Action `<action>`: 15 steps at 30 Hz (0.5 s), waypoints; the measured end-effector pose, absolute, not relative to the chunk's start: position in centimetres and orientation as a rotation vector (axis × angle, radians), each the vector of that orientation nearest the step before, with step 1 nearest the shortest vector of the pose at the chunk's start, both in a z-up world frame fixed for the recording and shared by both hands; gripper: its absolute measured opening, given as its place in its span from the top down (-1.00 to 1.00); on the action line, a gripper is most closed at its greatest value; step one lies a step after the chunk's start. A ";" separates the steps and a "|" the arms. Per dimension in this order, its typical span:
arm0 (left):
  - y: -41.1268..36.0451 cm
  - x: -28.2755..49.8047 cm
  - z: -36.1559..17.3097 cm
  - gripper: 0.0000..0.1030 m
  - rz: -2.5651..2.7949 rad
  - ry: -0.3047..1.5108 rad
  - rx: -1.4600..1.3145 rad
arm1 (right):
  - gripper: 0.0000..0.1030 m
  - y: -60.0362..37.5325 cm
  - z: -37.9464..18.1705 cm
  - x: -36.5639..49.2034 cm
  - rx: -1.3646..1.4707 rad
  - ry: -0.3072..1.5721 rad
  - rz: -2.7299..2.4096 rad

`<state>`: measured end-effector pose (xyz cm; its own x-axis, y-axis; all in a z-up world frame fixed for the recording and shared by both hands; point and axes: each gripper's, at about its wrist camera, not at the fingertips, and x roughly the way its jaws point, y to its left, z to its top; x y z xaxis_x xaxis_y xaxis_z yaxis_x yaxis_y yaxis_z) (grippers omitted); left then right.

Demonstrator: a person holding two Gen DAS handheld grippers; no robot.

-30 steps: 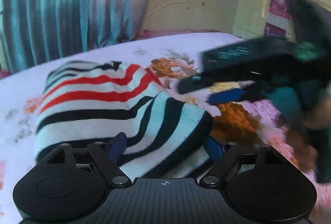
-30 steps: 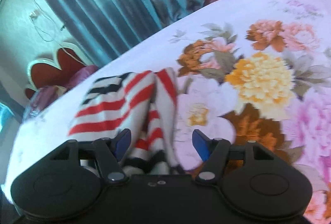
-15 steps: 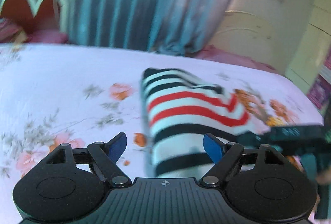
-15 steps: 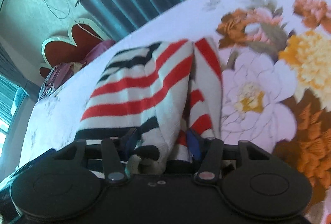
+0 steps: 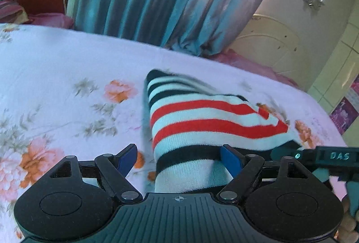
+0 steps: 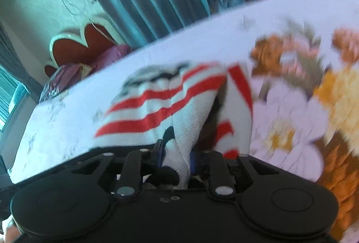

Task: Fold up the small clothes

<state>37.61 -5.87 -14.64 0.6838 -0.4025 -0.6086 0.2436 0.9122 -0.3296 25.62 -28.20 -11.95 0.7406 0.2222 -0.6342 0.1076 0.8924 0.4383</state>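
The right gripper, whose jaws have just been closing, is clenched on a bunched near edge of the small red, black and white striped knit garment; the left gripper stands released and wide, its blue pads either side of the near hem without pressing. The garment lies partly folded on the floral bedsheet, right of centre. Judged light, soft and limp, it will sag; take hold at hem corners.
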 end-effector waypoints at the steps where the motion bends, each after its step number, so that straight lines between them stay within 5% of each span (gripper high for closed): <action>1: -6.2 37.5 -14.4 -0.56 -0.379 0.729 -0.233 | 0.61 -28.5 -11.3 25.3 0.462 0.730 0.064; 10: -9.3 36.9 -17.6 -0.56 -0.427 0.824 -0.202 | 0.56 -30.2 -14.7 24.5 0.412 0.806 -0.034; 13: -9.0 37.0 -17.2 -0.56 -0.418 0.841 -0.226 | 0.38 -29.4 -13.5 23.8 0.377 0.801 -0.041; 15: -9.1 36.9 -16.8 -0.56 -0.418 0.831 -0.205 | -0.02 -29.4 -12.6 22.6 0.401 0.797 -0.043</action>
